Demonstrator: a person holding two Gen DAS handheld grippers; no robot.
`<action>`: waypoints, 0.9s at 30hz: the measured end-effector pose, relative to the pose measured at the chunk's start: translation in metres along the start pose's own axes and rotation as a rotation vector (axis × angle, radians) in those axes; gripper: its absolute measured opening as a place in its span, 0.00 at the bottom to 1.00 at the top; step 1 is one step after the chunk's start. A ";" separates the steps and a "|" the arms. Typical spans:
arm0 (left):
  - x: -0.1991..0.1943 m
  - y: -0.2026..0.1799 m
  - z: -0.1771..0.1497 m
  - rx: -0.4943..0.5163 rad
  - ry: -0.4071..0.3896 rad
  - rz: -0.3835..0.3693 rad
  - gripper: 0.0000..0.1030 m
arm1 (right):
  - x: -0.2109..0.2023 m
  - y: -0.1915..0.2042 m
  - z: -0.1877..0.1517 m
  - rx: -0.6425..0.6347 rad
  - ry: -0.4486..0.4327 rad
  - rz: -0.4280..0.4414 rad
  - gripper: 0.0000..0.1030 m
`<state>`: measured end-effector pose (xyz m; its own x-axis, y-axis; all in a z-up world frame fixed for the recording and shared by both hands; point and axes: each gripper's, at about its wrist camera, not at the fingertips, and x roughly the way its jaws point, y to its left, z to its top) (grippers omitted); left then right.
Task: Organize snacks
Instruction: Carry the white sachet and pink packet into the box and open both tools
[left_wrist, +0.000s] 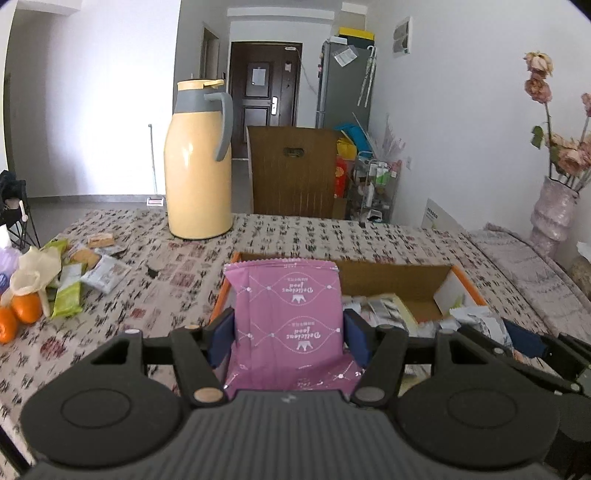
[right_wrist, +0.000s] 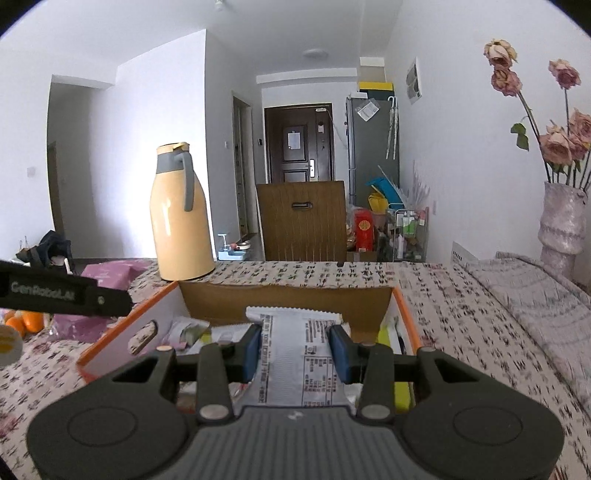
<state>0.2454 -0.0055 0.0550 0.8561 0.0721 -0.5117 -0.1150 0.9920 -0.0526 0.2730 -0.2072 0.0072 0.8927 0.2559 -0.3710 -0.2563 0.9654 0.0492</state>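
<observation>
My left gripper (left_wrist: 290, 338) is shut on a pink snack packet (left_wrist: 291, 317), held upright in front of an open cardboard box with orange edges (left_wrist: 467, 282). The box holds several snack packets (left_wrist: 391, 308). In the right wrist view my right gripper (right_wrist: 297, 345) is shut on a white snack packet with printed text (right_wrist: 295, 354), held over the same box (right_wrist: 404, 306). The right gripper's finger (left_wrist: 524, 341) shows at the right of the left wrist view. The left gripper's body (right_wrist: 62, 291) and the pink packet (right_wrist: 110, 275) show at the left of the right wrist view.
A yellow thermos jug (left_wrist: 197, 162) stands on the patterned tablecloth (left_wrist: 314, 232) behind the box. Loose snack packets (left_wrist: 88, 269) and oranges (left_wrist: 22, 310) lie at the left. A vase of dried flowers (left_wrist: 554, 210) stands at the right. A wooden chair (left_wrist: 293, 170) is behind the table.
</observation>
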 end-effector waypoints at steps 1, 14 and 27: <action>0.006 0.000 0.004 -0.004 -0.001 0.001 0.61 | 0.006 0.000 0.002 -0.002 0.001 -0.003 0.38; 0.055 0.005 -0.007 -0.013 0.015 -0.006 0.61 | 0.052 -0.011 -0.007 0.027 0.041 -0.001 0.38; 0.039 0.014 -0.006 -0.063 -0.066 0.002 1.00 | 0.048 -0.017 -0.009 0.063 0.028 0.014 0.79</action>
<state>0.2744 0.0107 0.0289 0.8871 0.0826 -0.4542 -0.1460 0.9836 -0.1062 0.3170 -0.2118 -0.0196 0.8784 0.2688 -0.3952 -0.2440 0.9632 0.1129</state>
